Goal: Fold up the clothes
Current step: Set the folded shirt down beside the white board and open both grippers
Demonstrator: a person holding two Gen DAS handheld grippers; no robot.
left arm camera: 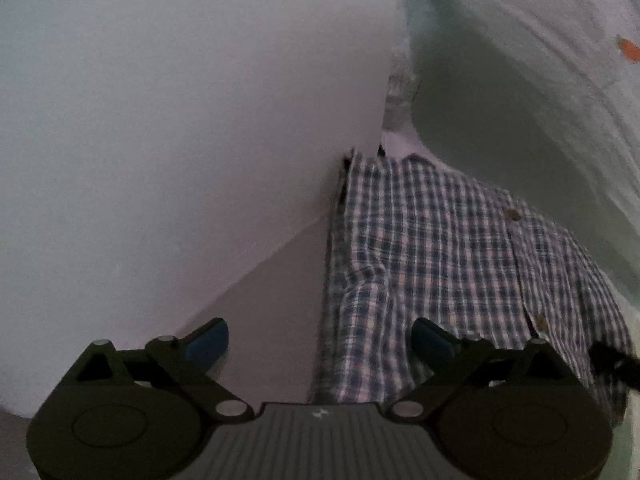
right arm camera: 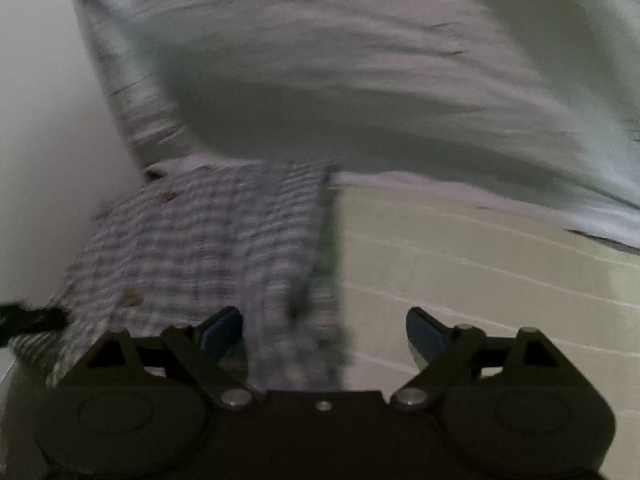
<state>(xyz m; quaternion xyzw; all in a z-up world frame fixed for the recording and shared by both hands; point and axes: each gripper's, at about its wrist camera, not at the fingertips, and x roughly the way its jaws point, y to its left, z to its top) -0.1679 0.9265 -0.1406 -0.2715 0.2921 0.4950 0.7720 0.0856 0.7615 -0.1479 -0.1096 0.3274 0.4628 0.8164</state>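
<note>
A pale wall [left arm camera: 180, 140] closes off the left of the checked shirt [left arm camera: 440, 248], a bulky pale cloth [right arm camera: 360, 80] crowds beyond, while the mat [right arm camera: 480, 272] lies open on the right.

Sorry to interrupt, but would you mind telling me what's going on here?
A person is folding clothes with two handheld grippers. A checked button-up shirt lies flat, already folded narrow. The left gripper and right gripper hover open at its near end, holding nothing. A pale cloth lies bunched behind it.

No readable text, label or number shows in either view
</note>
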